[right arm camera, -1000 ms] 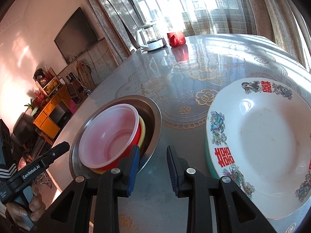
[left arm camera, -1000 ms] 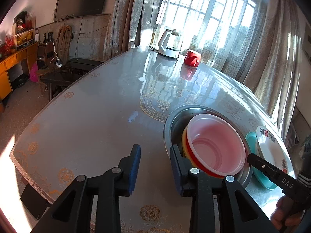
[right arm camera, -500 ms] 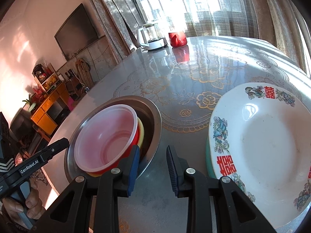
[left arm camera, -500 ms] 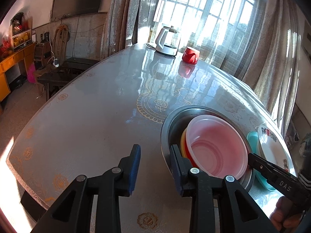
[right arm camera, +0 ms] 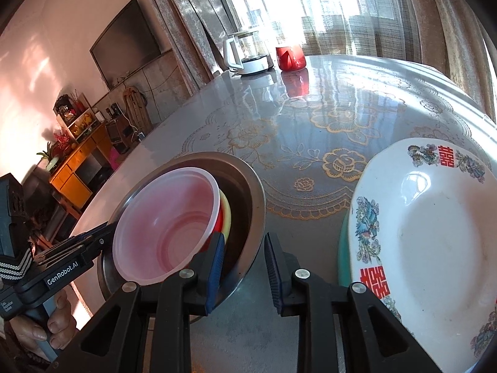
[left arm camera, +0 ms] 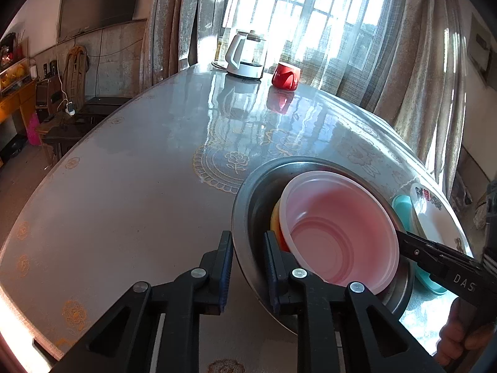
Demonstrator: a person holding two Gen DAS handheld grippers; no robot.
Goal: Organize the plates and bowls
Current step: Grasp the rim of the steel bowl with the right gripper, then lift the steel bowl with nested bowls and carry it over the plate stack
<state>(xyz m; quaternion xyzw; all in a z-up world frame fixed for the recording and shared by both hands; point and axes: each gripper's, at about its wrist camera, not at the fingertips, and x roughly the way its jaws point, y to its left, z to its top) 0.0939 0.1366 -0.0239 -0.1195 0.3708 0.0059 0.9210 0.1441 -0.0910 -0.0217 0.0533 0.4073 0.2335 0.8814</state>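
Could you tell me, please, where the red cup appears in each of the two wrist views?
Left wrist: the red cup stands top centre, far across the table, just right of the white kettle.
Right wrist: the red cup is again top centre, right of the kettle.
Shared landmark: the kettle by the window.

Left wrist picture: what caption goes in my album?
Left gripper closing over the steel basin's rim, pink bowl stacked inside.
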